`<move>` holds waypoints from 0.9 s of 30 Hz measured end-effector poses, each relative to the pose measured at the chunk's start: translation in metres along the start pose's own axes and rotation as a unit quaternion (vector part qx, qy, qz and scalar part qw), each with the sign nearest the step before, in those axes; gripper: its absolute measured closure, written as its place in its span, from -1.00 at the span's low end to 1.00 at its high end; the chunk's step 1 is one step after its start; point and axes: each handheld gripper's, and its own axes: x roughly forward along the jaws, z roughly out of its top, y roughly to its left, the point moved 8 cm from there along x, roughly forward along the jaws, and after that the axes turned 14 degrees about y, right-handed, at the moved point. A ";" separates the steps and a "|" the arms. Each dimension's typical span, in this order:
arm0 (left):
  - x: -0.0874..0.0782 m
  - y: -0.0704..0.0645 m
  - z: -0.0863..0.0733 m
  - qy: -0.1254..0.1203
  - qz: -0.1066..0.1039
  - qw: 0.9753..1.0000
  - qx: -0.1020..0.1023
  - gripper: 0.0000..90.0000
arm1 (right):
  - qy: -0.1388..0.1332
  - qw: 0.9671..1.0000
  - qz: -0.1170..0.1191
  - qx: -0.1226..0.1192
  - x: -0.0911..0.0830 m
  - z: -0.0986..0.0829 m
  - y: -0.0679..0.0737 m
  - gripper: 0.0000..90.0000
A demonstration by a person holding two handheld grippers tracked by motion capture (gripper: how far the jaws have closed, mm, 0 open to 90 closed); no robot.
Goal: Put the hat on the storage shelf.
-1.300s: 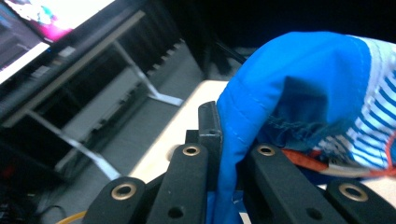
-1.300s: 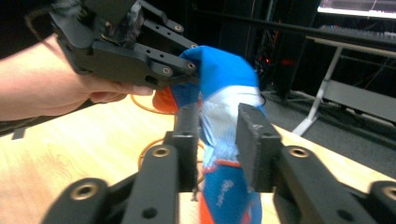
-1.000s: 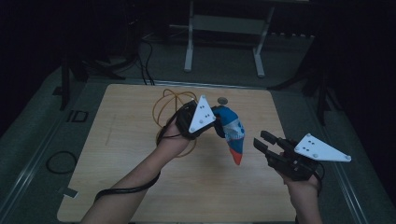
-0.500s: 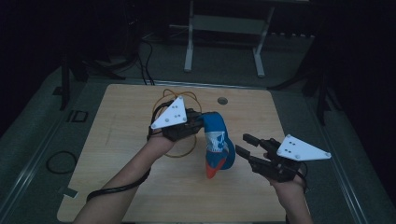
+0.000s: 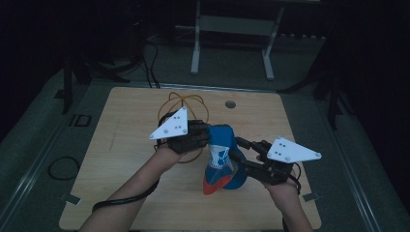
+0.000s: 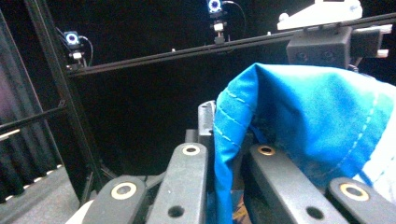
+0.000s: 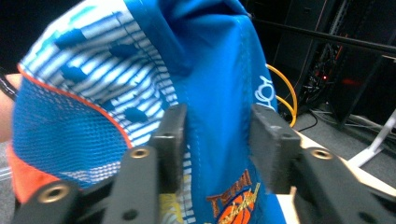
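The work in hand is the handling of a blue garment (image 5: pixel 221 157), which looks like a sports jersey or shorts with white stripes, orange trim and mesh. It hangs above the middle of the surface (image 5: pixel 121 193), a little toward 4 o'clock, held up between the two grippers.

The left gripper (image 5: pixel 200 140) grips the garment at its upper edge, at about 10 o'clock of the cloth. In the left gripper view the jaws stand narrow with a fold of blue cloth pinched between them. The right gripper (image 5: pixel 239 157) comes from 3 o'clock. In the right gripper view its jaws are partly apart with a ridge of cloth between them; whether both already press on it I cannot tell for sure.

I judge this step to be the taking of a second hold, so that the garment can be spread or folded. The next move calls for the right jaws to close firmly on one layer of the edge, and then for both hands to pull apart evenly so the cloth does not slip.

No container is on the surface. A yellow cable (image 5: pixel 183 104) lies coiled at 12 o'clock, behind the left gripper, and a small round hole (image 5: pixel 230 104) is near the far edge.
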 end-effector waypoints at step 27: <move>-0.036 0.000 -0.029 0.071 0.028 0.997 0.007 0.70 | -0.036 0.996 -0.078 0.027 -0.049 0.015 -0.032 1.00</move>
